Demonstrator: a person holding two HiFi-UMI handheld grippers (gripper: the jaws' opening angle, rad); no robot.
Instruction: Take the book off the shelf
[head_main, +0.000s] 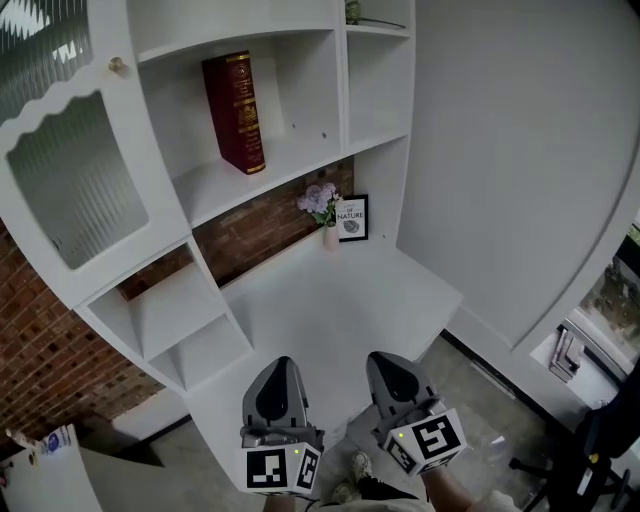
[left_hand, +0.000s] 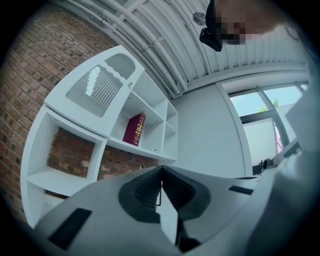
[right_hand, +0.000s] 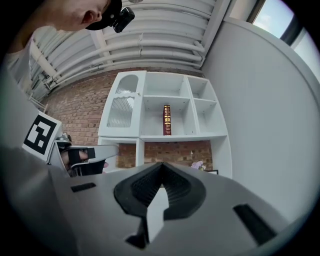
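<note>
shelf unit, task judged not begun
- ribbed-glass cabinet door (head_main: 70, 170), far left
- book (head_main: 235, 112), dark red with gilt spine, stood nearly upright on the upper shelf (head_main: 250, 185), touched by nothing and not yet removed
- left gripper (head_main: 281, 368), low in front of the tabletop (head_main: 330, 300), jaws clenched on nothing, well apart from the book
- flowers (head_main: 322, 200) and framed print (head_main: 352, 218), at the back of the tabletop
- right gripper (head_main: 389, 362), just beside the left, jaws likewise pressed together and empty
- left to do, by judgement: everything, meaning reach up, open, grasp the book, draw it off the shelf
</note>
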